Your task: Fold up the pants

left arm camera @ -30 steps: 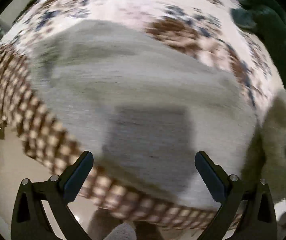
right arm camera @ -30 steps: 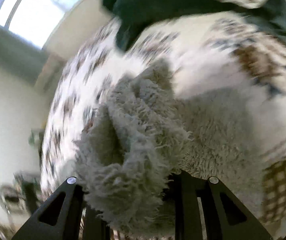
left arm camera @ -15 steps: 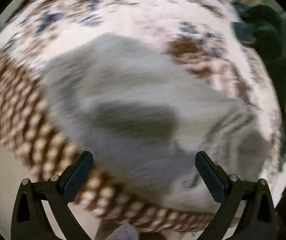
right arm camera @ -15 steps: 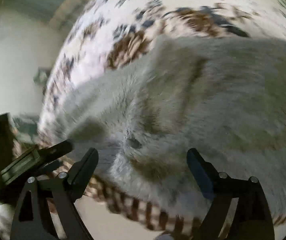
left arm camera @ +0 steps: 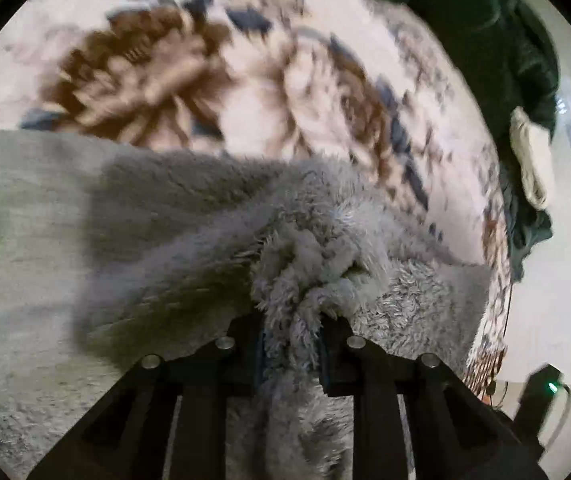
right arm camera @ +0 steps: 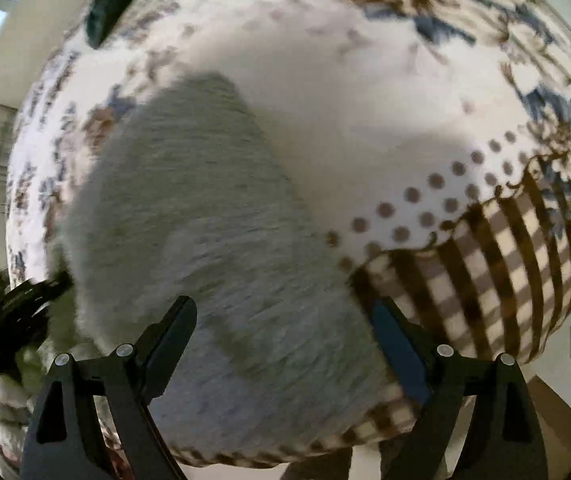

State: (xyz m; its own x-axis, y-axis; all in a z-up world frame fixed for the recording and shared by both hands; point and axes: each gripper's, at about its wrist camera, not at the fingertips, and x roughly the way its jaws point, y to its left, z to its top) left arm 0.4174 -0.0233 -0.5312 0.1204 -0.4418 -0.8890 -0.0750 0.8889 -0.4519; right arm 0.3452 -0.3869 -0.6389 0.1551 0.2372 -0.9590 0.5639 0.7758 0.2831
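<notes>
1. The pants [left arm camera: 189,248] are grey fleece lying on the patterned bed [left arm camera: 245,92]; I judge them soft, light and floppy, best taken at a bunched edge or corner.
2. My left gripper [left arm camera: 291,344] has its jaws clamped on a shaggy fold of them.
3. My right gripper [right arm camera: 285,332] hovers above the pants [right arm camera: 213,240], jaws apart, holding nothing.
4. Only the left view shows the pinched fold and a dark green garment [left arm camera: 497,40]; only the right shows the bed's checked border [right arm camera: 497,256].

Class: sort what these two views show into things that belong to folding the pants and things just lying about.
Belongs to the job:
grey fleece pants
left gripper, shut on the pants
right gripper, open above them

Just lying about:
patterned blanket underneath
dark green garment
</notes>
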